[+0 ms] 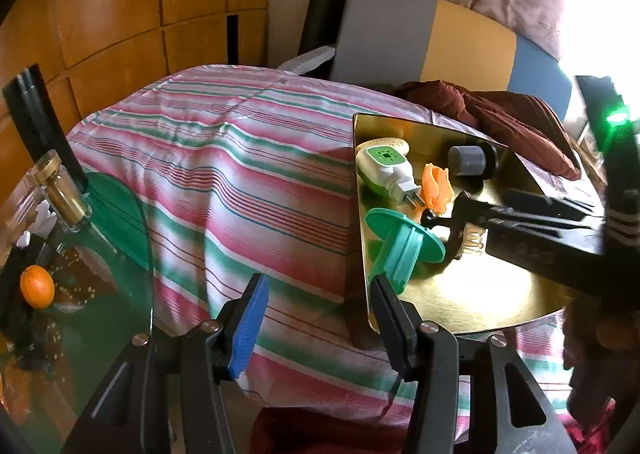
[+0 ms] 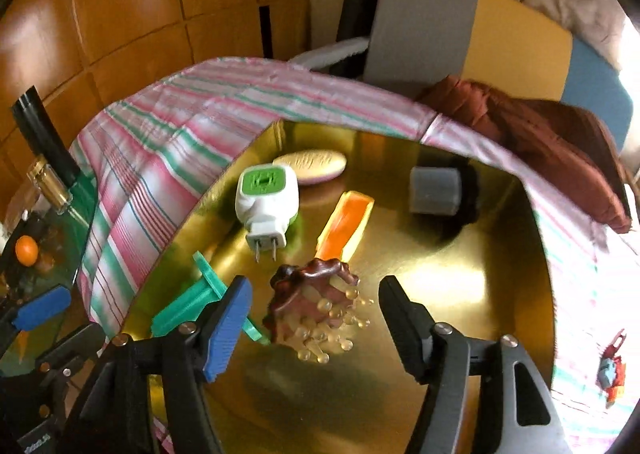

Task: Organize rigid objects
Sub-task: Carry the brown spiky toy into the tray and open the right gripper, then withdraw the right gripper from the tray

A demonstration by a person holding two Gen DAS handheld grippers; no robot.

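Note:
A gold tray [image 2: 460, 286] lies on the striped bed cover. On it are a white-and-green plug-in device [image 2: 266, 202], a cream oval soap [image 2: 316, 166], an orange piece [image 2: 346, 224], a grey cylinder [image 2: 436, 190], a teal spool [image 2: 200, 302] and a brown bristle brush [image 2: 316, 310]. My right gripper [image 2: 314, 318] is open, just above the brush, fingers either side. My left gripper [image 1: 318, 306] is open over the cover at the tray's left edge [image 1: 362, 254], its right finger just below the teal spool [image 1: 400, 250]. The right gripper shows in the left wrist view [image 1: 480, 228] over the brush.
A green glass side table [image 1: 104, 266] stands left with an orange fruit [image 1: 37, 286] and a glass bottle [image 1: 60, 190]. A brown cloth [image 2: 540, 134] lies at the bed's far right. Foam panels [image 2: 472, 34] and a wooden wardrobe [image 2: 140, 2] stand behind.

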